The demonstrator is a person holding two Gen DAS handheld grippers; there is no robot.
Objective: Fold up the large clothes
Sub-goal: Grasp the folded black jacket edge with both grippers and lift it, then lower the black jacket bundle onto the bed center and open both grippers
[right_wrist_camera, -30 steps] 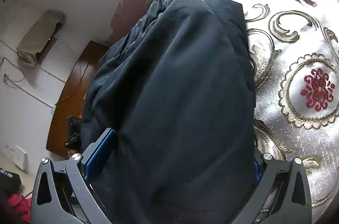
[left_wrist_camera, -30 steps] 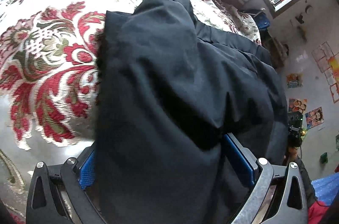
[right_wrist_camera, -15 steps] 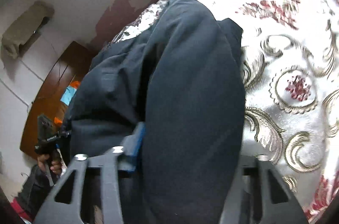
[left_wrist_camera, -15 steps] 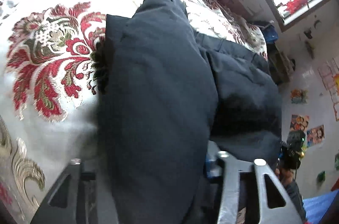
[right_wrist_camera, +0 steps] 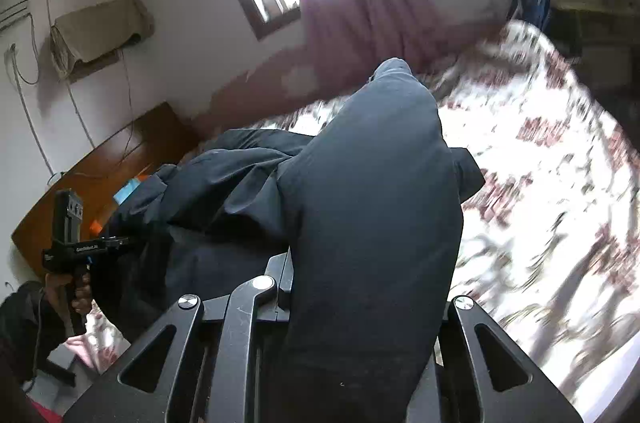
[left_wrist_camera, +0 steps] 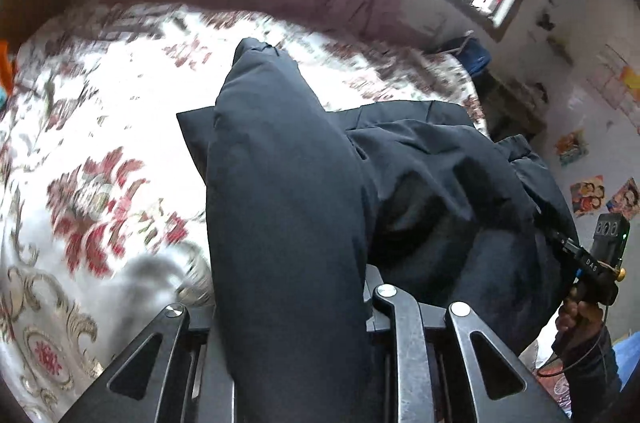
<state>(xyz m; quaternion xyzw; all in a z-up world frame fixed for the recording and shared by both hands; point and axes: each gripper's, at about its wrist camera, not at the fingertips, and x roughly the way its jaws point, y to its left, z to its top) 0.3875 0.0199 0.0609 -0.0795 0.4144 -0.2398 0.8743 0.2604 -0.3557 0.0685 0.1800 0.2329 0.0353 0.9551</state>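
Mid-fold, I'd say: both grippers lift one end of the dark garment (left_wrist_camera: 288,207) off the bed (left_wrist_camera: 100,127) (floral cover). Left gripper (left_wrist_camera: 290,307) & right gripper (right_wrist_camera: 364,303) each clenched on fabric, raised, tilted up. Next: carry it toward the far edge, lay flat.

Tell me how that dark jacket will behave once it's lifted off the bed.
The dark jacket likely stays floppy: it sags and creases between both grips. It looks padded, so probably bulky yet light. Its smooth shell may slip.
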